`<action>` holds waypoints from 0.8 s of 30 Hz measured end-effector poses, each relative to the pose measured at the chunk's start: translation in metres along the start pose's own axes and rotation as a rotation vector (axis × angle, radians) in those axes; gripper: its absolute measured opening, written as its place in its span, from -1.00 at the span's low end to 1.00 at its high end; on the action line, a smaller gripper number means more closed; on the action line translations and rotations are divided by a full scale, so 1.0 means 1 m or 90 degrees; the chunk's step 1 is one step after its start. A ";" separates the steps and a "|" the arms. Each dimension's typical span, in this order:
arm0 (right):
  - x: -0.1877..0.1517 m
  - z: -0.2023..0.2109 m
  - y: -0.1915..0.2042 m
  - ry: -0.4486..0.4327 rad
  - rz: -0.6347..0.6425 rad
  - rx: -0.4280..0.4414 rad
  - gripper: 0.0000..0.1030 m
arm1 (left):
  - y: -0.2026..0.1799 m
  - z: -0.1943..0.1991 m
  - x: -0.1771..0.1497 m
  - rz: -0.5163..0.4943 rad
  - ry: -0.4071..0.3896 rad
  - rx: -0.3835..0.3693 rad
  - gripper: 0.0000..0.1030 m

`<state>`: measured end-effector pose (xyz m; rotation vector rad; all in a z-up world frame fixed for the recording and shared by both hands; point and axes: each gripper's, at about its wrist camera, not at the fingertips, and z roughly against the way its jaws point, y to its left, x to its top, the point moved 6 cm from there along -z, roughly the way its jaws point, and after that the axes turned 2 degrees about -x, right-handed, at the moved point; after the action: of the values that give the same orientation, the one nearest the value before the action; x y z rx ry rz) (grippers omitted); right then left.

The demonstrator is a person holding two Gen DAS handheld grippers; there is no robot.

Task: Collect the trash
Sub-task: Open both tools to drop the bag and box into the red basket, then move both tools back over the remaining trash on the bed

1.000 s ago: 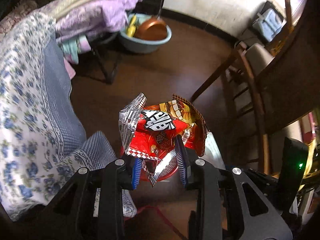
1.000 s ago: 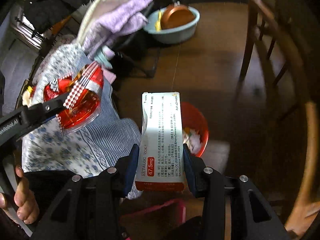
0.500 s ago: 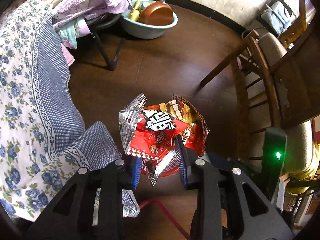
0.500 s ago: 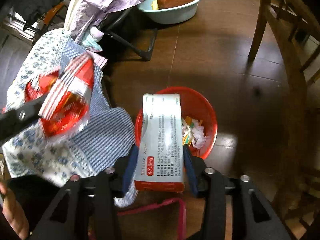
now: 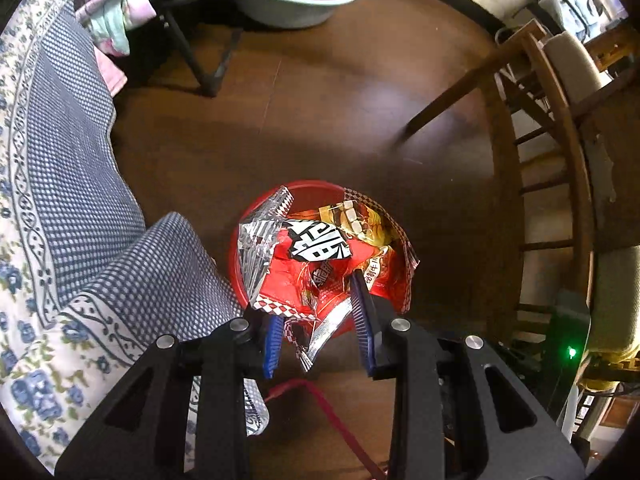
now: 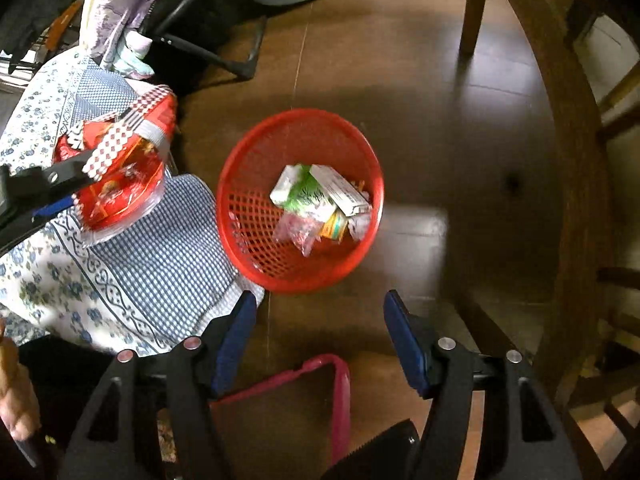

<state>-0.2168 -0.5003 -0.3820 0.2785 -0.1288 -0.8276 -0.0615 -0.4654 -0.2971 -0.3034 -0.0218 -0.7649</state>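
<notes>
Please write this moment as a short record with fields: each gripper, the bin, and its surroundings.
left gripper: shut on a red snack wrapper, above the bin
right gripper: open, nothing between its jaws, which have just been opening
bin: red mesh basket on the dark wooden floor
bin contents: white medicine box, green-white carton, crumpled plastic
beside bin: blue checked cloth

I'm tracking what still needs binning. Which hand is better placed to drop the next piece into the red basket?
Left: its tongs grip the red snack wrapper right above the red basket. The right tongs are open and empty.
</notes>
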 end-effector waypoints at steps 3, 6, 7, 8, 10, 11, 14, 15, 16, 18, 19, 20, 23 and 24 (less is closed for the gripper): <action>-0.004 -0.002 -0.003 0.009 -0.003 0.000 0.26 | -0.004 -0.002 -0.001 -0.004 0.009 -0.010 -0.13; -0.004 -0.001 -0.002 0.011 0.001 0.001 0.26 | -0.008 0.001 0.000 -0.017 -0.003 -0.005 0.33; -0.003 0.000 0.000 0.010 0.004 0.001 0.26 | -0.009 0.002 0.000 -0.017 -0.005 -0.007 0.43; -0.003 0.000 0.001 0.009 0.006 0.002 0.26 | -0.011 0.003 0.001 -0.017 -0.008 -0.010 0.54; -0.001 0.001 0.004 0.009 0.013 0.002 0.26 | -0.013 0.006 0.001 -0.018 -0.013 -0.016 0.62; -0.001 0.003 0.005 0.008 0.015 0.002 0.26 | -0.012 0.006 0.001 -0.014 -0.011 -0.019 0.68; -0.001 0.005 0.006 0.006 0.018 0.001 0.26 | -0.009 0.007 0.001 -0.002 -0.007 -0.031 0.68; -0.001 0.006 0.006 0.005 0.018 0.000 0.26 | -0.009 0.008 0.001 0.002 -0.009 -0.035 0.69; -0.001 0.006 0.007 0.005 0.018 0.000 0.26 | -0.009 0.010 0.001 0.004 -0.011 -0.038 0.69; -0.001 0.007 0.007 0.006 0.019 -0.002 0.26 | -0.009 0.014 0.002 0.007 -0.019 -0.042 0.69; -0.001 0.008 0.008 0.006 0.021 -0.004 0.26 | -0.008 0.015 0.002 0.009 -0.021 -0.044 0.69; -0.001 0.008 0.009 0.006 0.022 -0.004 0.26 | -0.009 0.017 0.003 0.011 -0.024 -0.047 0.69; -0.001 0.012 0.010 0.003 0.024 -0.006 0.26 | -0.009 0.025 0.004 0.014 -0.036 -0.054 0.69; -0.001 0.014 0.011 0.003 0.024 -0.008 0.26 | -0.010 0.028 0.004 0.014 -0.041 -0.058 0.69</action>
<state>-0.2129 -0.4956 -0.3659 0.2656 -0.1248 -0.7895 -0.0624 -0.4670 -0.2673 -0.4138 -0.0441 -0.7346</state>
